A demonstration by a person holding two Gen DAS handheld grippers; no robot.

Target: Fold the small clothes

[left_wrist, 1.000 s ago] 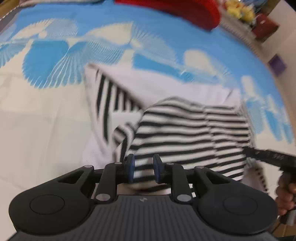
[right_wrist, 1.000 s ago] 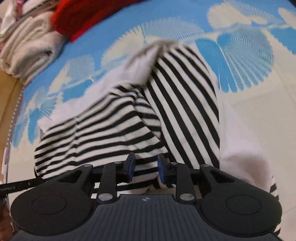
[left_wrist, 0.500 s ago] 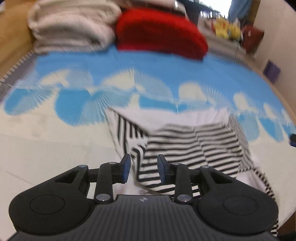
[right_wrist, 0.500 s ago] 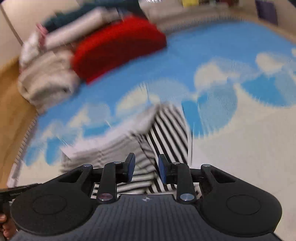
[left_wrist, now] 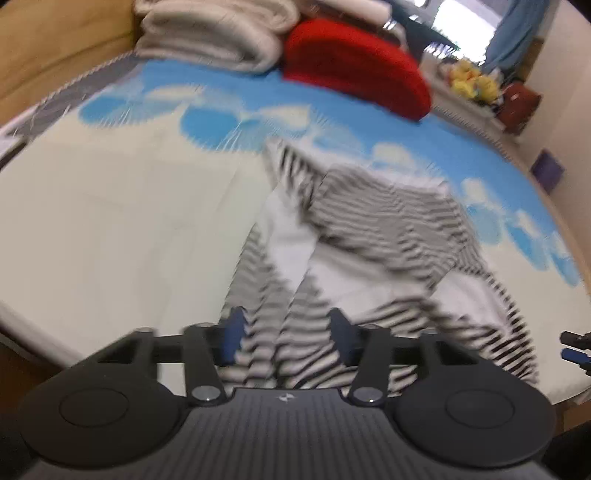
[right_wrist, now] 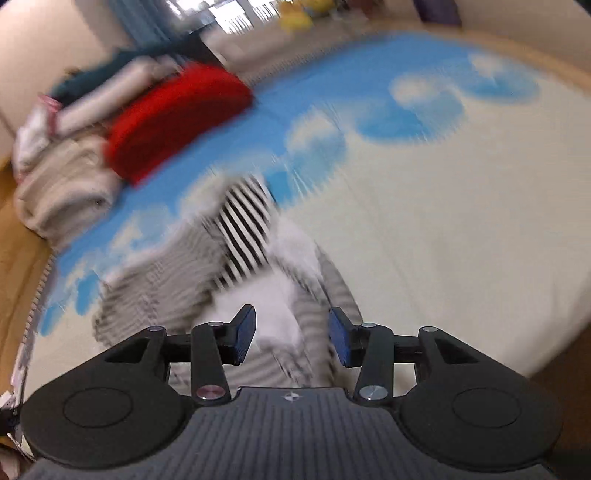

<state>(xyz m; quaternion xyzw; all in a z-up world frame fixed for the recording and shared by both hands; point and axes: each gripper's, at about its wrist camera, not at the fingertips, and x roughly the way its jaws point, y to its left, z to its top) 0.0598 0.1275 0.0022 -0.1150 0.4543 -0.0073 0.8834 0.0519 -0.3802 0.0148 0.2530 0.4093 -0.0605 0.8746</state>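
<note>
Your left tool (left_wrist: pixel 284 338) has its blue-padded fingers spread wide, with nothing pinched between them; the striped garment (left_wrist: pixel 373 236) lies just past the fingertips. Your right tool (right_wrist: pixel 291 338) is spread the same way, its fingers apart and gripping nothing, above the near end of the same garment (right_wrist: pixel 243 229).

The garment is black-and-white striped with plain white panels, and it lies partly folded on the bed (left_wrist: pixel 122 221), one striped flap laid over the white part. It sits toward the near edge of the bed, on the cream area of the cover just below the blue cloud-like print. Both views are motion-blurred, so the fold lines are hard to read.

At the far end of the bed, a red cushion (left_wrist: pixel 354 66) rests beside a stack of folded beige blankets (left_wrist: pixel 214 33), well apart from the garment.
</note>
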